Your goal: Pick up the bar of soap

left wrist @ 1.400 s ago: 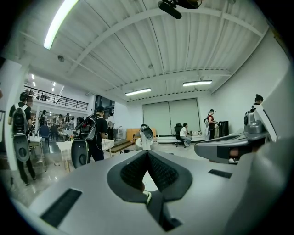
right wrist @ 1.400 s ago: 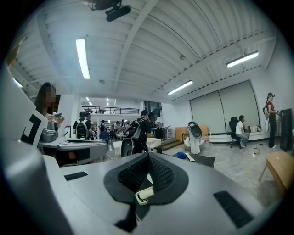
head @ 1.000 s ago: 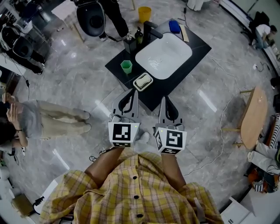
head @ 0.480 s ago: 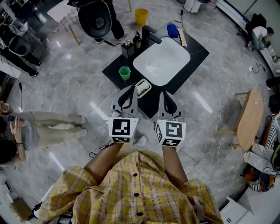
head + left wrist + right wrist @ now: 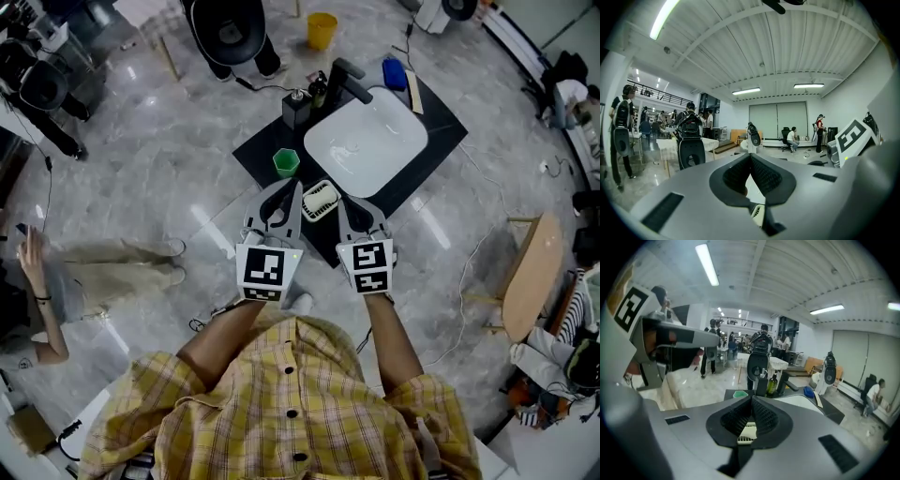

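- My left tongs (image 5: pixel 289 190): jaws together, nothing held, beside the dish (image 5: pixel 307 211)
- My right tongs (image 5: pixel 343 202): jaws together, empty, pointed over the dish, likely lining up
- Soap (image 5: pixel 322 197): in the dish on the counter (image 5: pixel 272 155), untouched

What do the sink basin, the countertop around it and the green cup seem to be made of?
Sink basin: smooth glossy white with soft highlights, probably glazed ceramic, though cast resin would look alike.
Countertop: flat, even black with little shine, possibly laminate or painted board; the head view does not settle it.
Green cup: bright uniform green with thin walls, most likely plastic.
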